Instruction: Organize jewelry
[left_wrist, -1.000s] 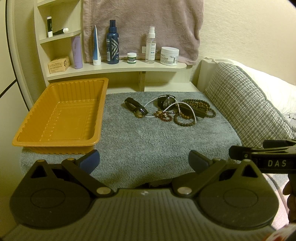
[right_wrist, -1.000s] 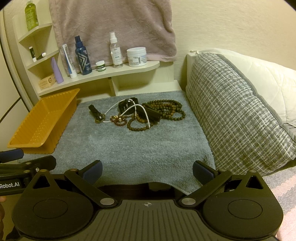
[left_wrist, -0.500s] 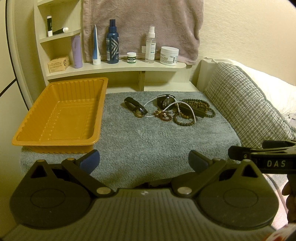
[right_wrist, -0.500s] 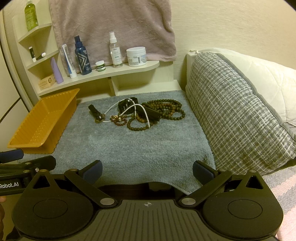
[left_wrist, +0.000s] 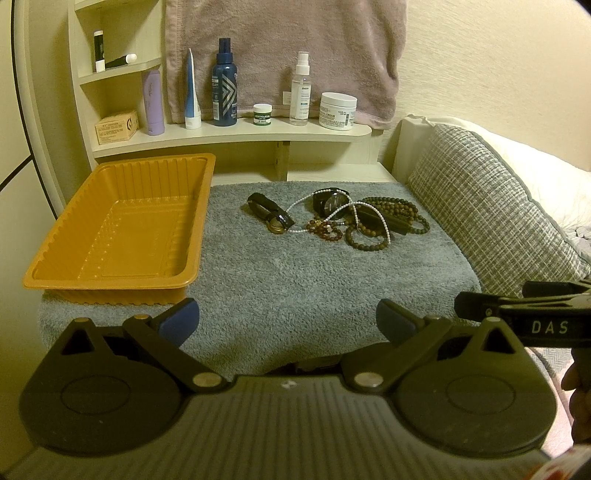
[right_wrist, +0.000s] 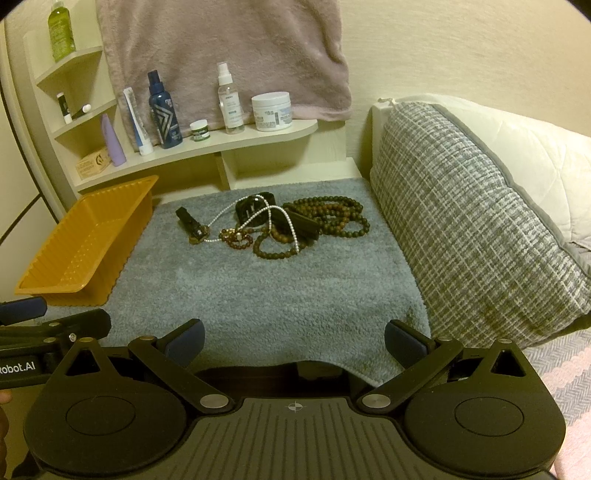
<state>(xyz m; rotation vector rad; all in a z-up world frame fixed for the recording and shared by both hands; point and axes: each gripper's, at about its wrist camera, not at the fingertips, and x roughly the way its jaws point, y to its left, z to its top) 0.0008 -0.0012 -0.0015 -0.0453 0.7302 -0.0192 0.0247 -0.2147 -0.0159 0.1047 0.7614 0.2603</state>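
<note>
— Grey mat (left_wrist: 295, 280) by the bed: where's the jewelry (right_wrist: 280, 225)?

— Tangled at its far edge, beside my orange tray (left_wrist: 110, 229) on the left edge for sorting.

— Your tools?

— Left gripper (left_wrist: 287, 320) and right gripper (right_wrist: 294, 339) gape wide, empty, at the near edge.

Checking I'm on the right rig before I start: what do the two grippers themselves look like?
Both match: a black ribbed body, two round black discs, black linkage arms with silver pivot pins. The left gripper and right gripper each end in dark blue finger pads. White lettering marks their sides: "DAS" on the right one, "Robot.AI" on the left. No cables or sleeves show.
</note>
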